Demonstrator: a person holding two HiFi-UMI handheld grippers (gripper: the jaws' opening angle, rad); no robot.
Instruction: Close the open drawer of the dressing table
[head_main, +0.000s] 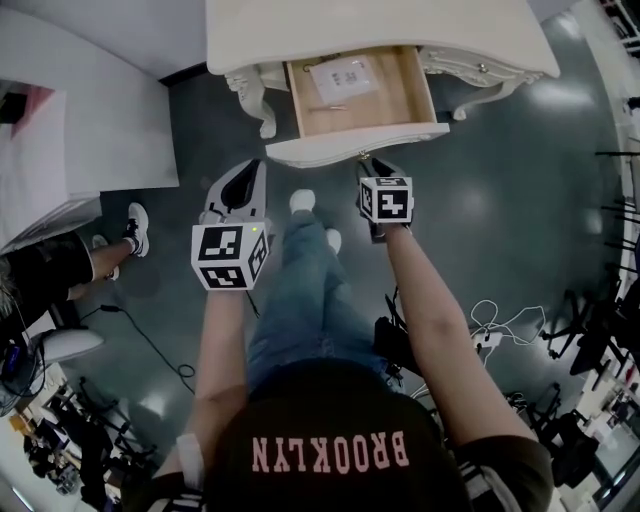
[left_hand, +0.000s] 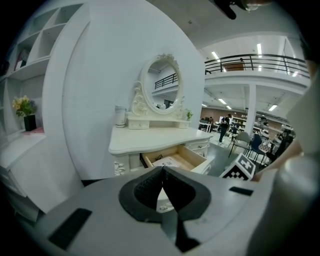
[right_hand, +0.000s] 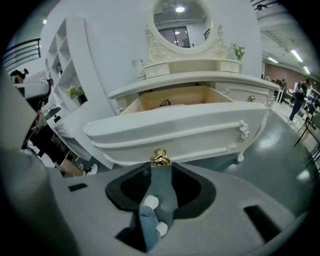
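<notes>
The white dressing table (head_main: 380, 30) stands ahead with its drawer (head_main: 355, 100) pulled out, wooden inside, a sheet of paper (head_main: 340, 78) lying in it. In the right gripper view the curved white drawer front (right_hand: 175, 132) fills the middle, its gold knob (right_hand: 160, 159) right at my fingertips. My right gripper (right_hand: 161, 169) is open, pads apart and not pressing the knob. In the head view my right gripper (head_main: 375, 165) sits just below the drawer front. My left gripper (head_main: 252, 165) hangs to the left of the drawer, jaws shut with nothing in them (left_hand: 162, 171).
My own legs in jeans (head_main: 310, 290) stand between the grippers. A seated person's leg and sneaker (head_main: 137, 225) are at the left beside a white shelf unit (head_main: 90, 120). Cables (head_main: 505, 325) lie on the dark floor at the right. An oval mirror (left_hand: 161, 85) tops the table.
</notes>
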